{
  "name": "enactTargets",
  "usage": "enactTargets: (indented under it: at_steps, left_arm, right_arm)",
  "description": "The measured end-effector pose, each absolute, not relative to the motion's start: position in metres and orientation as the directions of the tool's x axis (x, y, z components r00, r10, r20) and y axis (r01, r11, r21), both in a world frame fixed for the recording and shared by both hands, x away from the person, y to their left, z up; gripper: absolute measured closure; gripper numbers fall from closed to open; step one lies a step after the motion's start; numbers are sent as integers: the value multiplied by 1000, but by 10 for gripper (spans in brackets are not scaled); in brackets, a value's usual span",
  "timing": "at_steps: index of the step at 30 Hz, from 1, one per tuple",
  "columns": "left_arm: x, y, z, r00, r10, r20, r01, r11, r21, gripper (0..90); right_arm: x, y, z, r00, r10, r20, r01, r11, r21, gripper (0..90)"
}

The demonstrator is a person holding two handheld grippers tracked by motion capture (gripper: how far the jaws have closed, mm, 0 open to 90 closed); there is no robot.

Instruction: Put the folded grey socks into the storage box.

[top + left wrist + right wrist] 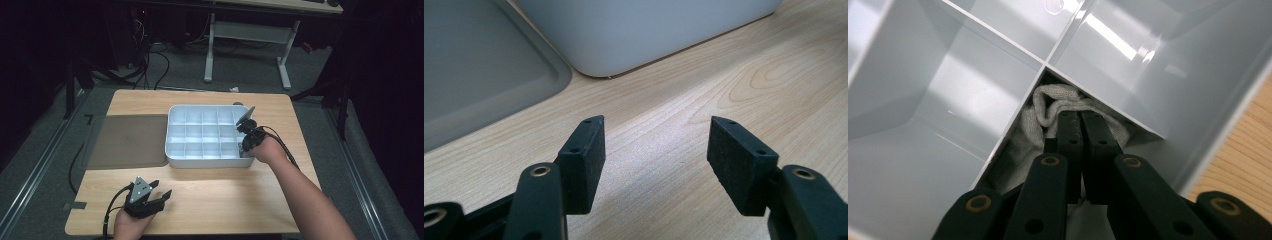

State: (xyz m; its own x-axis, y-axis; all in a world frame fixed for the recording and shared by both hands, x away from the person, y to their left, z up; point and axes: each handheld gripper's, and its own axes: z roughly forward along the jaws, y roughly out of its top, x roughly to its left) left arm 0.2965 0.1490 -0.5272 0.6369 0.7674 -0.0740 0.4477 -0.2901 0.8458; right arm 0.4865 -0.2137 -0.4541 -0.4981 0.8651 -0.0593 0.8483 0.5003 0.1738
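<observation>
Right gripper [1081,117] pinching a grey cloth [1048,107] in a corner cell of the white tray [172,132].
Left gripper [656,145] is hovering over the table [734,80] near the tray, jaws spread; a grey lid [127,140] is lying beside the tray.

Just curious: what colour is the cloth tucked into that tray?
Light grey cloth, clearest in the right gripper view.

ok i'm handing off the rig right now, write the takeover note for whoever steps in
Left gripper: open, nothing between its jaws, low over the wooden table near its front edge.
Right gripper: jaws together, pressing a grey knitted cloth into a compartment at the right end of the white plastic divider tray.
Grey flat lid: lies left of the tray.
Done: cloth is inside its cell.
Left: release, withdraw; the other cells look empty.
</observation>
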Motion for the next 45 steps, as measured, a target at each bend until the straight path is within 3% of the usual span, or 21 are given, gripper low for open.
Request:
enactTargets:
  at_steps: [8,27,45]
  left_arm:
    - [297,148,-528,640,765,-74,449,-294,844,408]
    - [296,148,-527,642,763,-77,451,-295,843,407]
    - [297,147,-527,643,762,-82,454,-293,842,407]
  right_arm:
    - [489,-205,-465,-515,852,-93,842,524,129,900]
    - [489,-207,-464,-518,851,-90,839,525,140,900]
    - [485,-216,-443,-496,866,-55,846,497,195,822]
